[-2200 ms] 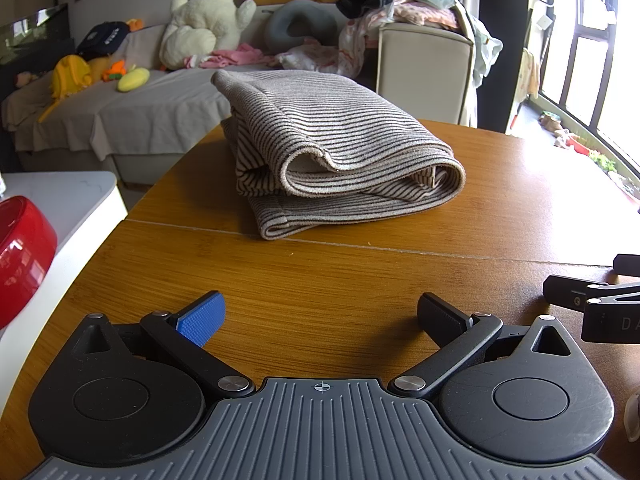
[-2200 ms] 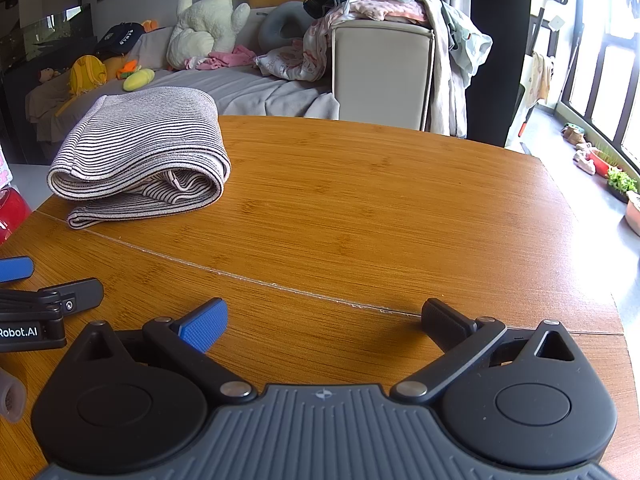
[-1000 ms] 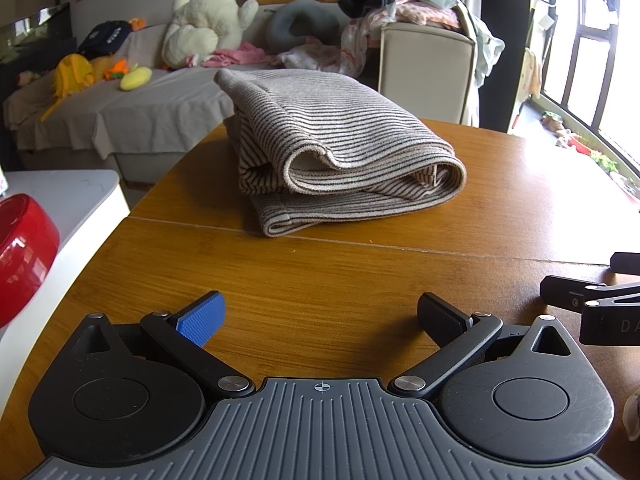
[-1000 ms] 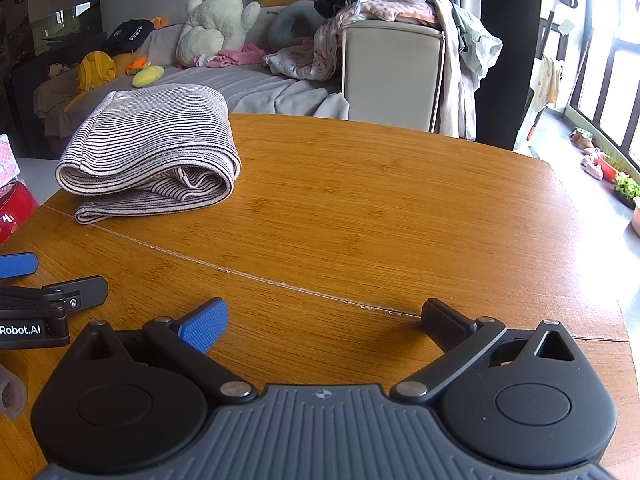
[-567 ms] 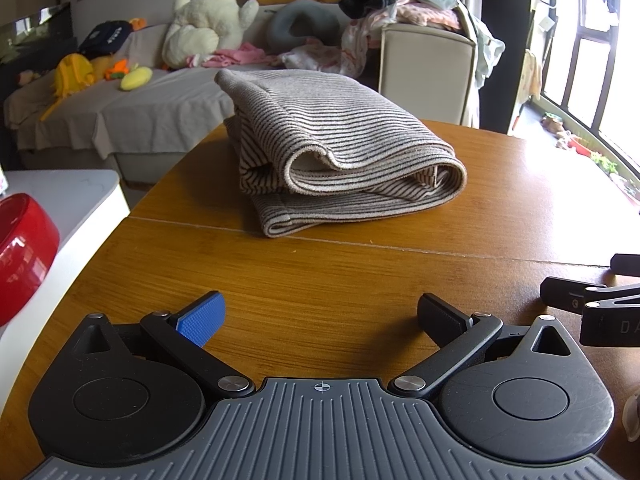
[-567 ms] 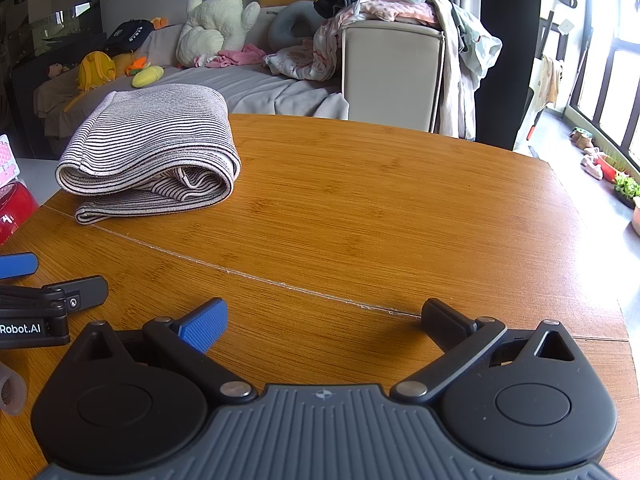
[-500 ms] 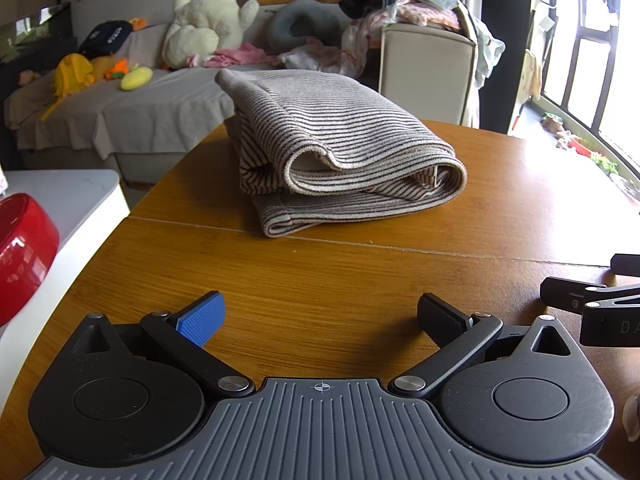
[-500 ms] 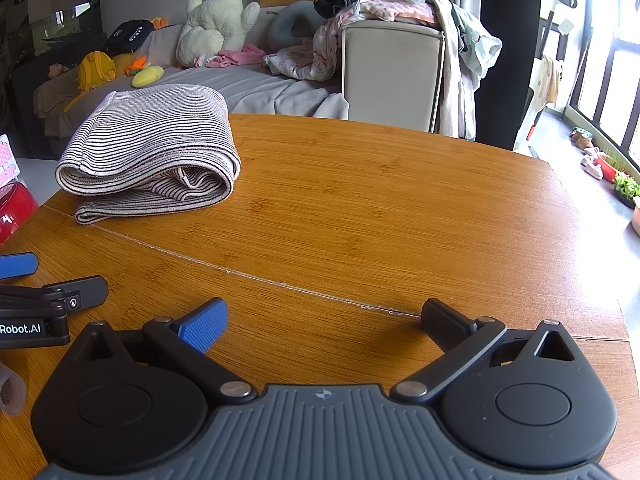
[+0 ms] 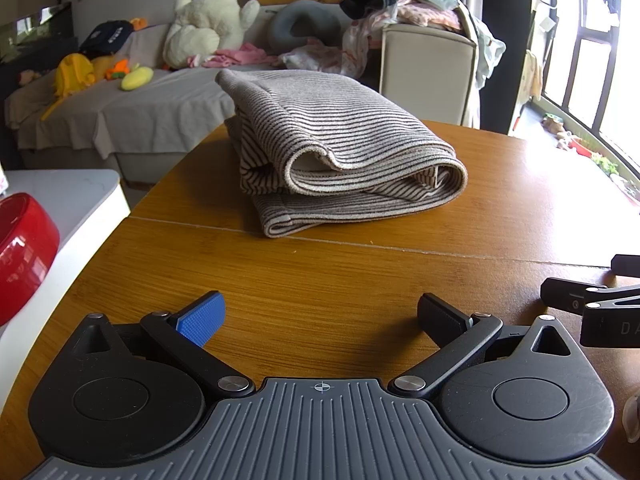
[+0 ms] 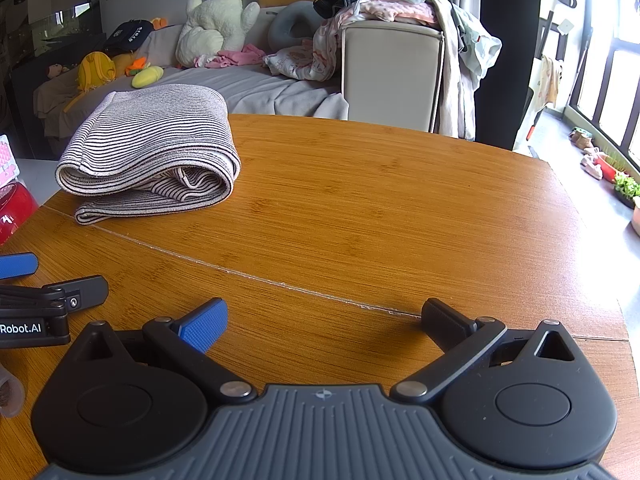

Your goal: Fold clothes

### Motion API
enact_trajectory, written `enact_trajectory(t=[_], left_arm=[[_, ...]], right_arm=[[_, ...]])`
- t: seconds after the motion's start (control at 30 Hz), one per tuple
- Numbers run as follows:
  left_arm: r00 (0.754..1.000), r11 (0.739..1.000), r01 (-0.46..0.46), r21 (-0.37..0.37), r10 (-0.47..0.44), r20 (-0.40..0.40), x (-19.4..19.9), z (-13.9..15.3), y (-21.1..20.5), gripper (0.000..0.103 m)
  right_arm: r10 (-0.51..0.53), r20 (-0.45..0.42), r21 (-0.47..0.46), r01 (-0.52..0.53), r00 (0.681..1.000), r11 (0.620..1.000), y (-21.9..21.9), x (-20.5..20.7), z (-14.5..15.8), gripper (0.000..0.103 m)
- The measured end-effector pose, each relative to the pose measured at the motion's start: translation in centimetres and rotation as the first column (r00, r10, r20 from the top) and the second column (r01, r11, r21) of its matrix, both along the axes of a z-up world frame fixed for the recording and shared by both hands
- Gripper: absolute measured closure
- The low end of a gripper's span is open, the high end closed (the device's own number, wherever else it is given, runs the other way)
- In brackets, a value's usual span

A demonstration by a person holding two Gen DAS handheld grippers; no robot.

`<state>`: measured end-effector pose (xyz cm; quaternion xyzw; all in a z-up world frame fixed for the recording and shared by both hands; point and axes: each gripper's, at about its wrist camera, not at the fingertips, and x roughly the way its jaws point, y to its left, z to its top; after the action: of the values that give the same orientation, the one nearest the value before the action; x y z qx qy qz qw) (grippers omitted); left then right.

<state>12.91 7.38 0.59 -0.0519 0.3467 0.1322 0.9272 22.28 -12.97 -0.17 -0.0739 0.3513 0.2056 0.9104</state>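
The striped garment (image 9: pixel 340 156) lies folded into a thick bundle on the wooden surface (image 9: pixel 320 280), on the far side of the seam line that crosses the boards. Its lowest layer reaches forward almost to that seam. In the right wrist view the same garment (image 10: pixel 152 152) sits at the far left part of the surface (image 10: pixel 380 208), near the rounded edge.

The left gripper (image 9: pixel 320 316) is low over the near part of the surface, well apart from the garment. Its jaws are spread wide and hold nothing; only bare wood shows between the blue finger pad (image 9: pixel 200 318) and the black one (image 9: pixel 442 316). The right gripper (image 10: pixel 324 320) is in the same condition: the jaws are wide apart, nothing is between them, and it is also well apart from the garment. Each gripper appears at the edge of the other camera's view, so they are side by side.

At the left, beside the surface, there is a white counter (image 9: pixel 72 200) with a red bowl (image 9: pixel 22 248) on it. Behind the surface stands a sofa with a grey cover (image 9: pixel 132 112), which carries a white plush toy (image 9: pixel 208 20) and a yellow toy (image 9: pixel 72 74). A beige chair (image 9: pixel 424 72) beside it is loaded with a pile of clothes (image 9: pixel 404 4).
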Motion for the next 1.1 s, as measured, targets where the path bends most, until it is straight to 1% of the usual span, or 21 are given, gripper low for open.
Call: enact_trajectory(t=[1.1], left_arm=[[1.0,1.0,-0.001,0.002,0.001,0.0,0.05,-0.09,0.1,0.0]], right_arm=[[-0.007,0.001,0.001,0.007,1.0,1.0,-0.07,-0.07,0.04,0.0]])
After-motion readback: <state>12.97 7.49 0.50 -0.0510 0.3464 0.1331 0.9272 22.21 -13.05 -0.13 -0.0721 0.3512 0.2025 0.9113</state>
